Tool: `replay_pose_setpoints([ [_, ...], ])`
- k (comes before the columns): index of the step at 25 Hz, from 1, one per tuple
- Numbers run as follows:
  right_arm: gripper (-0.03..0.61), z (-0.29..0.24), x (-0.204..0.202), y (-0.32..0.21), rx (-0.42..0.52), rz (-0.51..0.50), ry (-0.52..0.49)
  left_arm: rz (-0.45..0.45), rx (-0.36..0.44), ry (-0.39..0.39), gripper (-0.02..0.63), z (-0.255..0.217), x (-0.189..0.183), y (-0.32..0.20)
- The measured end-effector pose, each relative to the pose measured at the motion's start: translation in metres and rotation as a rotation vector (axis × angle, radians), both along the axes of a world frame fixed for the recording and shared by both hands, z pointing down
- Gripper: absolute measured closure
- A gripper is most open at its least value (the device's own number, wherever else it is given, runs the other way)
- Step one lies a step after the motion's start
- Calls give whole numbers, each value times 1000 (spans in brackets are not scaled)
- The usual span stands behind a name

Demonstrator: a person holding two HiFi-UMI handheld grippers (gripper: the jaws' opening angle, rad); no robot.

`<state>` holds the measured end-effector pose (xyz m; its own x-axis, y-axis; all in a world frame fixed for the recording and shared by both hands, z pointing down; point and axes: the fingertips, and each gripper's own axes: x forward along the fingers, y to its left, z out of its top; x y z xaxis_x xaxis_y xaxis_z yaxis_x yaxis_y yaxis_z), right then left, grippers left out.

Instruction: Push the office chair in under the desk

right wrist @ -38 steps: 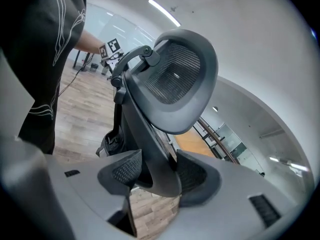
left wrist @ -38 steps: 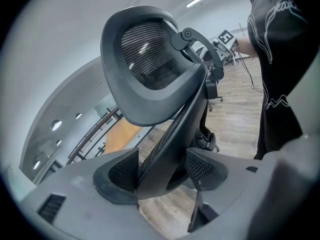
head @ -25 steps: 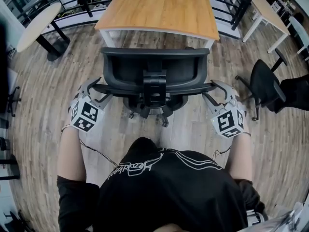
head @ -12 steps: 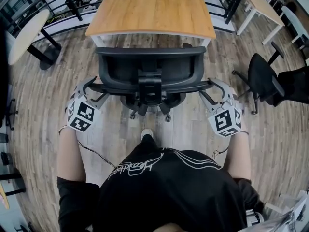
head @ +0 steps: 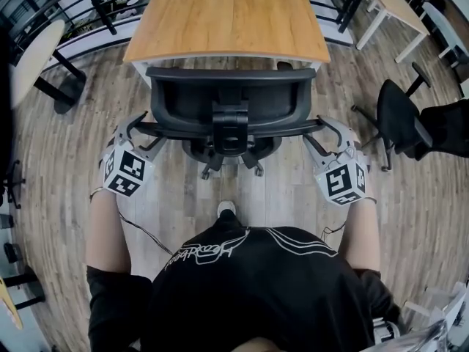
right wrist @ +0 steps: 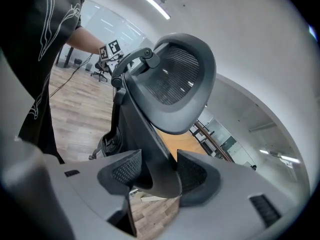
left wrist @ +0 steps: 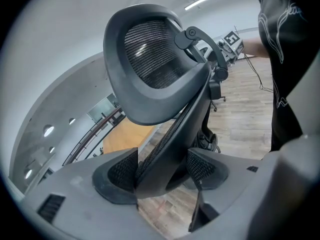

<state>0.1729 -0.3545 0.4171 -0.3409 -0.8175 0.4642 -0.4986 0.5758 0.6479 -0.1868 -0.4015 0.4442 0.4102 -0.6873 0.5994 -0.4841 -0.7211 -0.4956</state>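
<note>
Now: office chair (head: 231, 105) stands on the wood floor (head: 66, 167) directly ahead of the person, between them and the desk (head: 227, 13). Its back is turned to the person, seat side toward the desk. Casters (head: 229, 166) show below the backrest.

Left gripper (head: 141, 129) clamps the left end of the backrest frame, right gripper (head: 321, 127) the right end. Each gripper view confirms it: fingers (left wrist: 120, 171) closed narrow on the dark rim on the left, fingers (right wrist: 125, 171) likewise on the right, pads touching the rim on both sides.

Key relation: the backrest's long axis runs left to right, parallel to the desk's near edge, and spans from one gripper to the other. Both hands are equally near, one at each end. Desk lies straight beyond the chair, centred on it.

Judgement: from above, the backrest top reads as just at the desk's near edge. How far the seat is under, cannot tell; the backrest hides it. Coming move calls for an even forward push from both ends, or the chair may swivel off line.
</note>
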Motion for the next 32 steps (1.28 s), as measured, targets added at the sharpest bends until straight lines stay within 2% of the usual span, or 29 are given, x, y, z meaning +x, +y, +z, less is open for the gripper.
replay_pose_setpoints([
  [17,331,0,-25,-77,-2,59,2,45,13,7,324,1,-22,-92],
  [23,331,-14,-19,-140,-21,86,-3,54,-2,11,324,-12,-15,-156],
  [32,330,-13,-20,-142,10,107,-16,60,23,11,324,-10,-14,-163],
])
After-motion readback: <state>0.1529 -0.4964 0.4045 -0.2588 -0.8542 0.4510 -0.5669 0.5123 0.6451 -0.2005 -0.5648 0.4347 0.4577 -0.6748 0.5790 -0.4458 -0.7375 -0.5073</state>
